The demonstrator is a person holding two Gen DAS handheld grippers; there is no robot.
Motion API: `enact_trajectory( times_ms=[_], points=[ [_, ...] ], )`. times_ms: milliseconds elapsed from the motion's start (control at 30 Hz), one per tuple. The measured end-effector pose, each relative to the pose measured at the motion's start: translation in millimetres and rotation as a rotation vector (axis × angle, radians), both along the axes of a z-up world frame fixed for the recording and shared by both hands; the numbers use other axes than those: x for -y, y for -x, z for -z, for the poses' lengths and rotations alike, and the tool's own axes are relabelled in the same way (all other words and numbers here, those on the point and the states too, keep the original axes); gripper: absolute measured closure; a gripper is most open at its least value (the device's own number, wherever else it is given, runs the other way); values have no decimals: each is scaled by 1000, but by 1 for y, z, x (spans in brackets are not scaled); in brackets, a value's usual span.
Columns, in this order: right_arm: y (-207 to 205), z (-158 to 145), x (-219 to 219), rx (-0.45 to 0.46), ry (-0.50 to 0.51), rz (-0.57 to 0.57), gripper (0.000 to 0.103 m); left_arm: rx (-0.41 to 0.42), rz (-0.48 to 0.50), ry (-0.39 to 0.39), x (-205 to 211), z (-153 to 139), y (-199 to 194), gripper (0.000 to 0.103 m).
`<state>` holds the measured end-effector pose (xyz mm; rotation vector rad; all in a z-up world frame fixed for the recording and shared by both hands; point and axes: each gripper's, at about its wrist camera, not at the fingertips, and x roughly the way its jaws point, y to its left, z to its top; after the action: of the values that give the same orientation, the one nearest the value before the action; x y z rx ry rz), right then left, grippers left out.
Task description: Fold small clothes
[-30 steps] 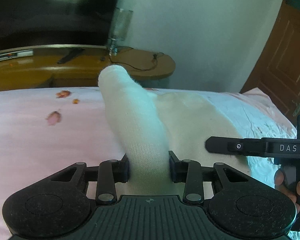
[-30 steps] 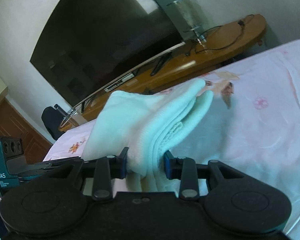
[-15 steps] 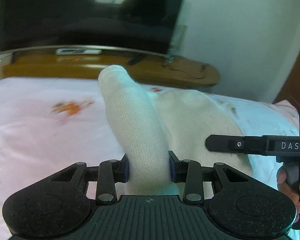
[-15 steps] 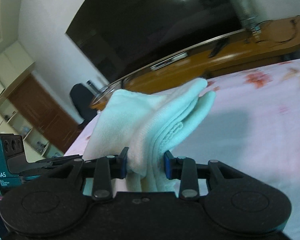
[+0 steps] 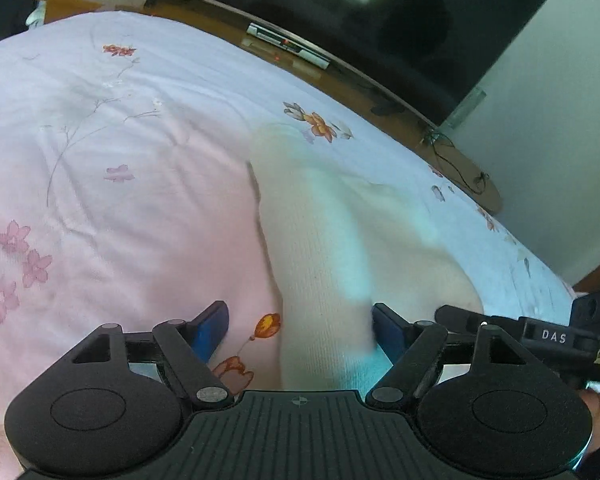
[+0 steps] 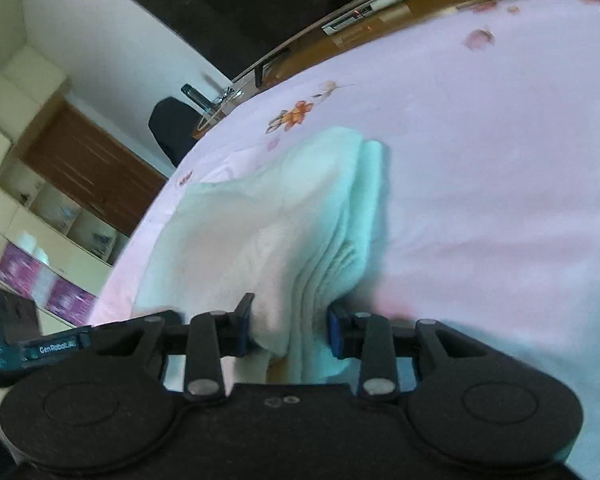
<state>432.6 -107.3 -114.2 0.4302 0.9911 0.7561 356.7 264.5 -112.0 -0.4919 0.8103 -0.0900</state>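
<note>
A white knitted garment, folded into a thick band, lies on the pink flowered bedspread. My left gripper is opening. The cloth's near end is still between its jaws and leans on the right pad, while the left pad stands clear over bare sheet. In the right wrist view the same garment shows its stacked layers, and my right gripper is shut on its near end. Each gripper's body shows at the edge of the other's view, the right gripper and the left gripper.
A long wooden bench with a dark television on it runs along the bed's far side. A black chair and a brown cupboard stand beyond the bed's left corner. Bare bedspread stretches to the right of the garment.
The left jaws have spread apart and let go of the garment. Both hands have swept sideways and lower, and the garment now lies along the bedspread. The right grip is unchanged.
</note>
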Motion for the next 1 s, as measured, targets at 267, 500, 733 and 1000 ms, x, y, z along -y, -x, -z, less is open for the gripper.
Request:
enact_trajectory(
  times_ms=[267,500,733,1000],
  points=[
    [1,-14,-4,-18,16,-65,65,68,-28,-155,6,-28,2,25],
    [-36,2,3,-99,-94,52,45,39,-125,-96,-11,-14,-33,25],
    [-21,-18,-6,280,83,-98,84,42,-79,-191,8,-5,-50,12],
    [-19,-40,8,308,181,-18,77,87,-98,-297,16,-32,-20,3]
  ],
)
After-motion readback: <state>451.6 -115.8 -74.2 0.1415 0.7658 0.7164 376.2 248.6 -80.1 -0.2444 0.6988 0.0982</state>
